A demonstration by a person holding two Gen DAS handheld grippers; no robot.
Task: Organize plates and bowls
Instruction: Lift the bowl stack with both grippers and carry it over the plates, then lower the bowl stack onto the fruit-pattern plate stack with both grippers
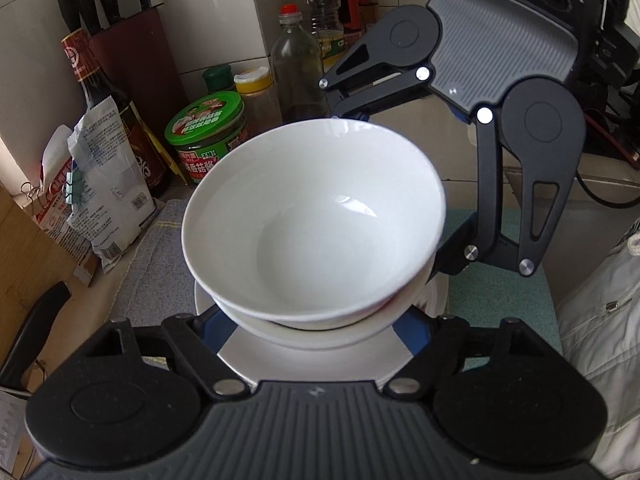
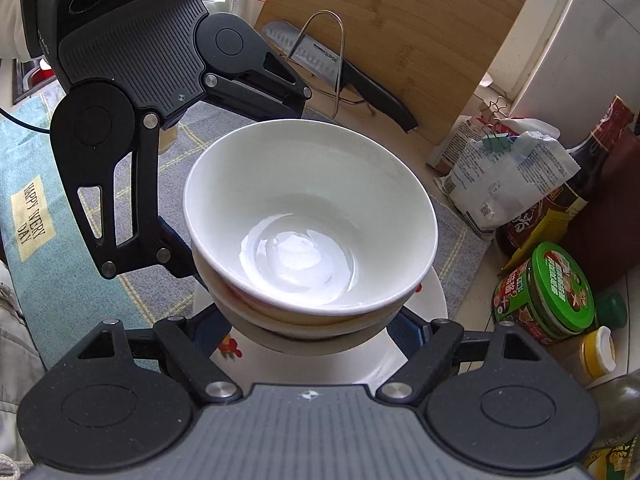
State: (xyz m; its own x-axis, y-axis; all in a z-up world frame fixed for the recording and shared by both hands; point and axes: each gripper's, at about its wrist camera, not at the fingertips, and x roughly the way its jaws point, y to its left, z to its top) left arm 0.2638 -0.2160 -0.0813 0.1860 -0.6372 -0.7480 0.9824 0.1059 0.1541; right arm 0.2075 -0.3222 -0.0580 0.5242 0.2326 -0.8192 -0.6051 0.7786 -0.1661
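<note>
A stack of white bowls (image 1: 316, 220) (image 2: 308, 220) sits on a white plate (image 1: 316, 364) (image 2: 428, 304) with a fruit print, on a grey cloth. My left gripper (image 1: 316, 320) and my right gripper (image 2: 312, 320) face each other across the stack, each with its fingers spread wide around the lower bowls. The fingertips are hidden under the bowls, so I cannot tell if they touch. In the left wrist view the right gripper (image 1: 452, 256) comes in from the far right side. In the right wrist view the left gripper (image 2: 176, 256) comes in from the far left.
Sauce jars and bottles (image 1: 208, 136) (image 2: 544, 292), a knife block (image 1: 132, 60) and clipped bags (image 1: 100, 200) (image 2: 508, 176) crowd one side. A bamboo cutting board (image 2: 400, 36) with a knife (image 2: 340, 68) leans behind. A teal towel (image 2: 32, 184) lies beside the grey cloth (image 1: 156, 264).
</note>
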